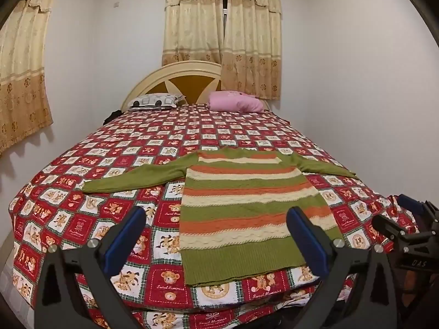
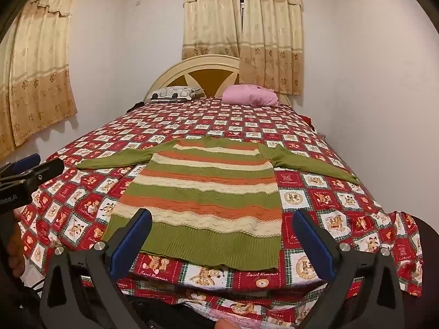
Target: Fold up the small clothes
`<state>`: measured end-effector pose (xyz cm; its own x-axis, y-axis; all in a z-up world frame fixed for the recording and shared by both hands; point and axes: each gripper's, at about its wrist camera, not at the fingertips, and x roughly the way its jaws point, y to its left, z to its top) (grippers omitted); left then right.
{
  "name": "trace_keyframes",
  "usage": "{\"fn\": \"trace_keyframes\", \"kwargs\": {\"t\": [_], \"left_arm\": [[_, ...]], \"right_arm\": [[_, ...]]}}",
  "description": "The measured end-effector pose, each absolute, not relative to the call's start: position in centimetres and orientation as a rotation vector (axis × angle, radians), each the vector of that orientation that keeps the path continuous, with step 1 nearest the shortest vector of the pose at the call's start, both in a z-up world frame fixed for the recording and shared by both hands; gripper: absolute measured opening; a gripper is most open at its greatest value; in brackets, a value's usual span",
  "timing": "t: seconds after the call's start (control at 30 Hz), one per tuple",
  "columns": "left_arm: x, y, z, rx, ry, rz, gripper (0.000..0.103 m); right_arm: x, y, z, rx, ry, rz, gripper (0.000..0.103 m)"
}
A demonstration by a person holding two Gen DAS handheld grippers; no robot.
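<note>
On the bed's checked quilt [image 1: 68, 219] lies the striped sweater [image 1: 247, 205], flat, sleeves spread, long axis running hem-near to collar-far; just short of its hem hover left gripper [image 1: 216, 235] and right gripper [image 2: 222, 235], both spread wide, empty; neither plainly nearer.

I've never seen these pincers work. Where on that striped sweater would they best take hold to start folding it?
Probably at the cuffs. The sweater lies flat, both green sleeves spread wide, so each sleeve end is a loose, thin edge. The left gripper could come in from the left side for the left sleeve, the right gripper from the right for the right sleeve. Both stand open, holding nothing.
</note>
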<state>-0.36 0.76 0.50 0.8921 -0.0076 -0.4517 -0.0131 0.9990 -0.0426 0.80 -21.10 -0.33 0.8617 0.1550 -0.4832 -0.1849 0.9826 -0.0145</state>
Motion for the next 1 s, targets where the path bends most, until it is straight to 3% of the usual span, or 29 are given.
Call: {"fn": "trace_keyframes", "kwargs": {"t": [1.0], "left_arm": [[-0.27, 0.96, 0.22, -0.041, 0.474, 0.009, 0.103]], "right_arm": [[1.45, -21.41, -1.31, -0.052, 0.537, 0.162, 0.102]]}}
